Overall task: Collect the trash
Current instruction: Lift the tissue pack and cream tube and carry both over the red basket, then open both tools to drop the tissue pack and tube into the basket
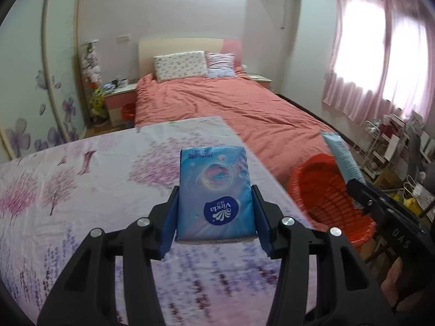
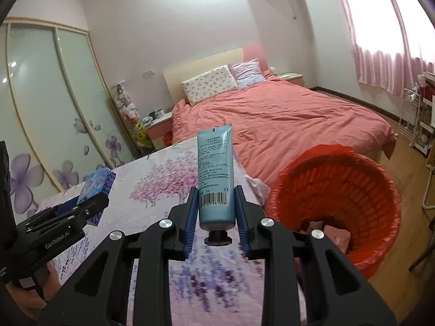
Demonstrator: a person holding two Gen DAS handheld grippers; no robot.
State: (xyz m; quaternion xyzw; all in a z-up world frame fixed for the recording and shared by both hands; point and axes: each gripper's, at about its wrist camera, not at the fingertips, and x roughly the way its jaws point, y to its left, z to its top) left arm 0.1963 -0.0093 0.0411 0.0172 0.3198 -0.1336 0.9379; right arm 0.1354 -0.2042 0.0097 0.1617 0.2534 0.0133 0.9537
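My left gripper (image 1: 216,212) is shut on a blue tissue pack (image 1: 216,190), held above the flower-print table cover (image 1: 81,190). My right gripper (image 2: 216,209) is shut on a light-blue cream tube (image 2: 216,168), cap end toward the camera, its crimped end pointing up. The tube (image 1: 341,157) and the right gripper (image 1: 361,193) also show at the right of the left wrist view, over the bin. The red-lined trash bin (image 2: 339,190) stands on the floor to the right of the table; pink scraps (image 2: 335,233) lie inside. The tissue pack (image 2: 96,182) and left gripper (image 2: 78,206) show at the left of the right wrist view.
A bed with a salmon cover (image 1: 231,103) lies beyond the table. A mirrored wardrobe with flower decals (image 2: 54,108) stands left, a nightstand (image 1: 119,97) beside the bed with a second small red bin (image 1: 127,111). A white wire rack (image 2: 413,119) stands under the pink curtains (image 1: 380,54).
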